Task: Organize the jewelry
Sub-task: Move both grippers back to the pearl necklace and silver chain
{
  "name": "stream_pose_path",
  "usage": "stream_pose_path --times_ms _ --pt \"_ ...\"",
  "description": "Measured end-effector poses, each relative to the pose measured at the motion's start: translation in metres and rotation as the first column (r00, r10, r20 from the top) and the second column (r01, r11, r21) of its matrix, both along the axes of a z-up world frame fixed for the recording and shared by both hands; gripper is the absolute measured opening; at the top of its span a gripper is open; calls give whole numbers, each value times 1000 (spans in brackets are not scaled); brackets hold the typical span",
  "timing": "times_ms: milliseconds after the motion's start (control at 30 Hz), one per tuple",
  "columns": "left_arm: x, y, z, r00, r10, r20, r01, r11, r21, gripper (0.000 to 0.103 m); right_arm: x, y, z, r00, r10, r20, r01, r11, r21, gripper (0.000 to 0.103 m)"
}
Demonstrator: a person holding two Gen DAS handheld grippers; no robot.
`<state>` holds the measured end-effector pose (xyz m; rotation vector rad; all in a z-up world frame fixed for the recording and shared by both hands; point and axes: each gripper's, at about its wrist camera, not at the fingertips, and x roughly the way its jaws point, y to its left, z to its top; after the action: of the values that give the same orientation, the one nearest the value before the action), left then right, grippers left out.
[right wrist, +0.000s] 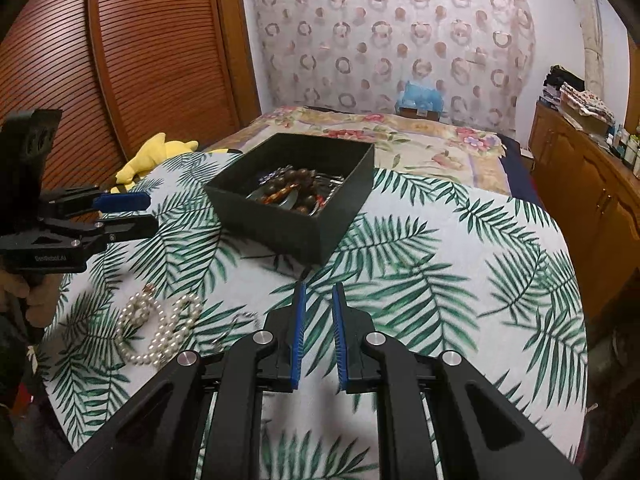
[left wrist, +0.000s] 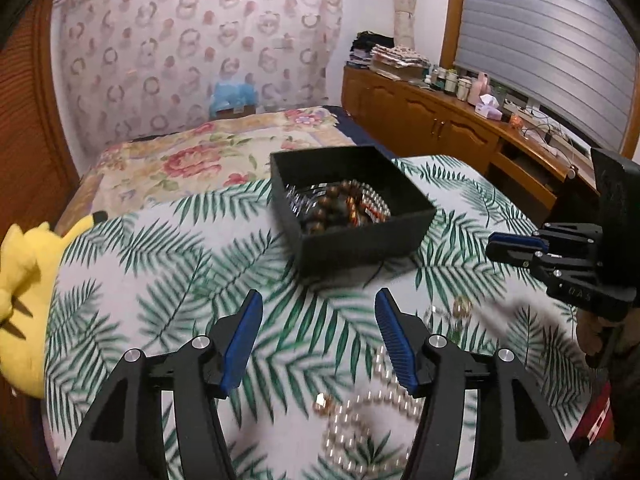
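Note:
A black open box (left wrist: 362, 236) (right wrist: 280, 228) stands on the leaf-print cloth and holds brown beads and other jewelry. A pearl necklace (left wrist: 360, 424) (right wrist: 160, 328) lies loose on the cloth near me, with a small gold piece (left wrist: 322, 404) beside it and a blurred chain (left wrist: 456, 312) to its right. My left gripper (left wrist: 318, 300) (right wrist: 136, 216) is open and empty above the cloth, just short of the pearls. My right gripper (right wrist: 319, 292) (left wrist: 516, 248) has its jaws nearly together with a narrow gap, empty, in front of the box.
A yellow plush toy (left wrist: 24, 296) (right wrist: 156, 156) lies at the cloth's left edge. A flowered bedspread (left wrist: 208, 160) stretches behind the box. A wooden cabinet (left wrist: 440, 120) with bottles runs along the right wall, and a wooden slatted door (right wrist: 140, 60) is on the left.

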<state>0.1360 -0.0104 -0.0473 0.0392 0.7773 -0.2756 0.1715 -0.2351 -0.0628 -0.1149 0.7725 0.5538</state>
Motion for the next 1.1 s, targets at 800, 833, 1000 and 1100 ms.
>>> stream_pose_path --times_ms 800,833,1000,1100 --pt "-77 2 -38 998 22 -56 -19 999 41 44 -87 19 0 999 41 34 -40 999 -23 15" --pt "-77 3 -39 998 21 -64 -18 999 38 41 -90 19 1 998 43 37 -42 999 -27 15" --pt "-69 8 -49 994 41 -103 -37 999 38 32 -93 16 5 998 40 45 -40 999 -16 15" --pt "-65 8 -51 993 44 -108 -41 999 30 32 -95 16 5 998 42 45 -41 999 -16 15"
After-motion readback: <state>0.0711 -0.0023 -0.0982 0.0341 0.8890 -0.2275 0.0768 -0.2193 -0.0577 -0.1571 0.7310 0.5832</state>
